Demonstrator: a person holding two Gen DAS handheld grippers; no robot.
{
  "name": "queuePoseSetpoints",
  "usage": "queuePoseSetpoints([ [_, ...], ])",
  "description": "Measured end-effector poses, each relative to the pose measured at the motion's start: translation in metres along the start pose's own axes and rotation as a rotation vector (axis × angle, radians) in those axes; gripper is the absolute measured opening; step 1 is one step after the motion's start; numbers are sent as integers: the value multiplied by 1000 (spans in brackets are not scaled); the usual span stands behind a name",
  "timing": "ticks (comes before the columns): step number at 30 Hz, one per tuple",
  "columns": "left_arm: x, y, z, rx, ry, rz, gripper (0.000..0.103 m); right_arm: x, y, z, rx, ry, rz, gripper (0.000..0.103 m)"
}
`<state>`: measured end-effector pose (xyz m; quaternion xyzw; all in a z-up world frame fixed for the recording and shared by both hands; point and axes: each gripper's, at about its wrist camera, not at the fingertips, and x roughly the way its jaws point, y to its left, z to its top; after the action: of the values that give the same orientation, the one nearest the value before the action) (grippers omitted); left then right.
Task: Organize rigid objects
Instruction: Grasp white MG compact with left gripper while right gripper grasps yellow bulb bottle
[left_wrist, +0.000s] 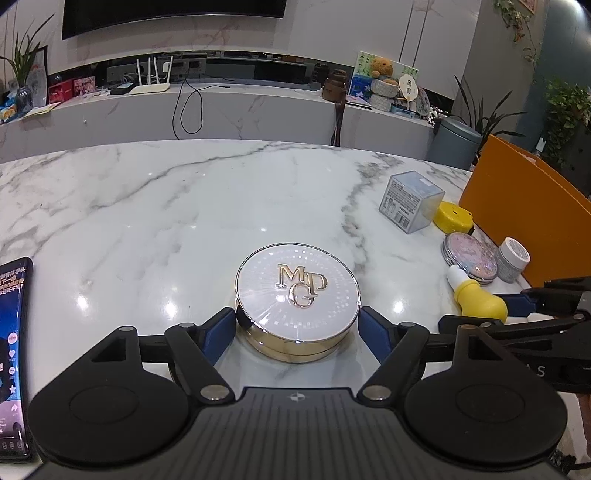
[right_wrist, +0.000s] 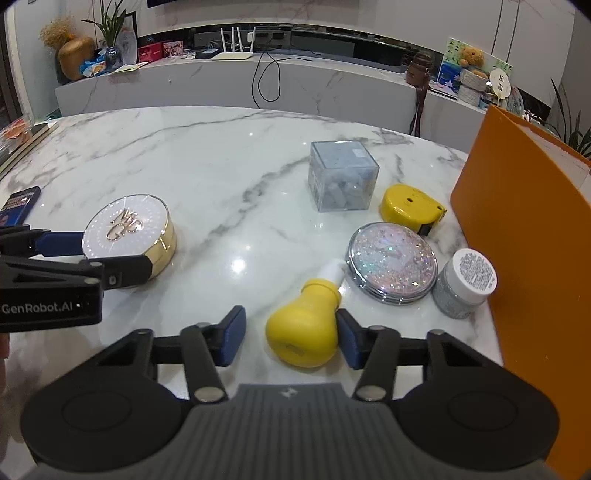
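Plainly, raised gold letters reading "MPG" sit on the white lid of the gold-sided round compact (left_wrist: 297, 295), which lies on the marble table (left_wrist: 147, 206) between the blue pads of the left gripper (left_wrist: 297, 326); its jaws stand wide, the left pad looks to touch the compact's side, while the right pad sits just beside the rim, though contact there is hard to judge. From the right wrist view, that gripper's body shows "GenRobot.AI" in white print. The right gripper (right_wrist: 290, 336) has its jaws apart around a yellow bulb-shaped bottle (right_wrist: 304, 332) lying on its side with its white nozzle pointing far-right; the right pad touches the bottle's shoulder and the left pad stands clear of it. Just beyond the nozzle lies a glitter-topped round compact (right_wrist: 391, 264), with a small white-lidded glitter jar (right_wrist: 463, 282) to its right, its lid covered in fine print too small to read. Farther off are a yellow tape measure (right_wrist: 410, 205) and a clear cube box (right_wrist: 341, 179). An orange box (right_wrist: 517, 221) stands at the right edge, and a phone (left_wrist: 13, 354) with a lit screen lies at the near left.
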<state>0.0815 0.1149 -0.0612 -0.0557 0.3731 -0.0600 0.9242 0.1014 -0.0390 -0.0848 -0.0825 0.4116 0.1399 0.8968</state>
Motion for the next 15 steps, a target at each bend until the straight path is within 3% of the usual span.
queuePoseSetpoints([
  [5, 3, -3, 1, 10, -18, 12, 93, 0, -3, 0, 20, 2, 16, 39],
  [15, 17, -10, 6, 57, -35, 52, 94, 0, -5, 0, 25, -1, 23, 39],
])
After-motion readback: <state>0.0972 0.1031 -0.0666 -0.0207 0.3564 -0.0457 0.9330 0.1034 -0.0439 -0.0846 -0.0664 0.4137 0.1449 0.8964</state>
